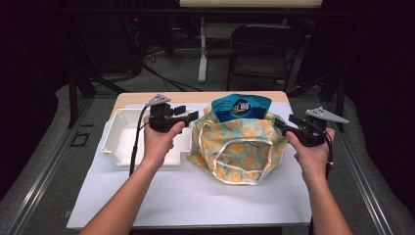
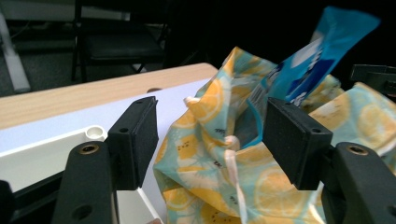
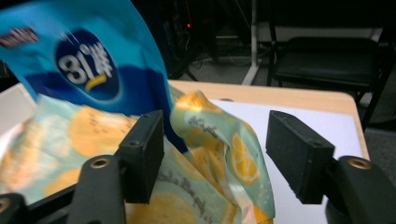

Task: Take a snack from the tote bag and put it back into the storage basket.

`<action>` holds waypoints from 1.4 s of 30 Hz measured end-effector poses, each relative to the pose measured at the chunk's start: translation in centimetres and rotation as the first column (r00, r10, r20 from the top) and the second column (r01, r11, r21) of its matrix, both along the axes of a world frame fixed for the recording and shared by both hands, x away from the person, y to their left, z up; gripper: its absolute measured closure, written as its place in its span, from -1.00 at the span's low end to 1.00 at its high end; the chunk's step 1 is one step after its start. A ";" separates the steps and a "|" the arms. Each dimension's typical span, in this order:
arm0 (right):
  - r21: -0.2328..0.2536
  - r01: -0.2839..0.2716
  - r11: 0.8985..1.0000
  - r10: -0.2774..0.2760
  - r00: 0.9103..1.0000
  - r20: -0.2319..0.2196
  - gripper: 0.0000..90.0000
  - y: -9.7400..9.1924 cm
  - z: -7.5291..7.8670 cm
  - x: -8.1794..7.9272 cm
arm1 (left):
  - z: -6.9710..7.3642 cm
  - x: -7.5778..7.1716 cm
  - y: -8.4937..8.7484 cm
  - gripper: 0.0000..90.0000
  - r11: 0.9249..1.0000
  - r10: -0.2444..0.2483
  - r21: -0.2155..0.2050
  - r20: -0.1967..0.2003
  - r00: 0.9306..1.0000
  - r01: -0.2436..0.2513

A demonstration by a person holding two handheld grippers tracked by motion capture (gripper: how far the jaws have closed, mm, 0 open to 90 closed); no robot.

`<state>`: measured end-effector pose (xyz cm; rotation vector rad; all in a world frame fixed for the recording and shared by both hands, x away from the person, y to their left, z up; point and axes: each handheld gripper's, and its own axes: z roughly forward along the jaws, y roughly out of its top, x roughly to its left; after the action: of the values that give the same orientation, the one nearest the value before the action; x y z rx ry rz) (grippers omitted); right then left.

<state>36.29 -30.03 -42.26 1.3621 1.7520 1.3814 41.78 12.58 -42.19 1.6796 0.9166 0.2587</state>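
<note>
Tray: a white moulded plastic tray (image 1: 128,128), rigid and shallow, sat at the left of the worktop (image 1: 195,196), just beside the bag.
Left claw: the left claw (image 1: 188,116) was released, its black flat-padded jaws standing apart at the bag's left rim; cloth lay between them in the left gripper view, with no pad pressing on it.
Bag: a drawstring cloth bag (image 1: 240,147) with an orange-slice print on pale teal stood slumped at mid-worktop on the white sheet, mouth open upward, cream cord along the hem.
Snack packet: a glossy blue foil packet (image 1: 241,106) stuck up out of the bag's mouth, tilted toward the far edge.
Right claw: the right claw (image 1: 283,126) was released too, jaws wide at the bag's right rim, a fold of cloth between them.
Handling: the bag looked light, soft and floppy, likely to sag unless taken at the corded hem on both sides; the packet looked slippery, crinkly and crushable.
</note>
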 end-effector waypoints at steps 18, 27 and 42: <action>-0.013 -0.079 0.997 0.079 0.997 0.004 -0.53 3.0 -2.0 -4.9 | -4.3 -4.9 -6.9 -0.47 0.984 -0.091 0.154 0.001 0.996 0.090; -0.026 -0.074 0.997 0.075 0.997 0.036 0.86 2.9 -3.4 -6.1 | -5.9 -5.7 -8.8 -0.62 0.974 -0.093 0.206 -0.013 0.996 0.093; -0.022 -0.115 0.993 0.114 0.992 -0.052 0.99 2.2 -6.2 -7.0 | -7.7 -6.6 -10.2 0.51 0.949 -0.102 0.303 0.014 0.995 0.093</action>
<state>29.32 -27.81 -48.49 1.3118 1.9005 1.3920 35.20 2.38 -49.93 1.9914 0.7982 0.3707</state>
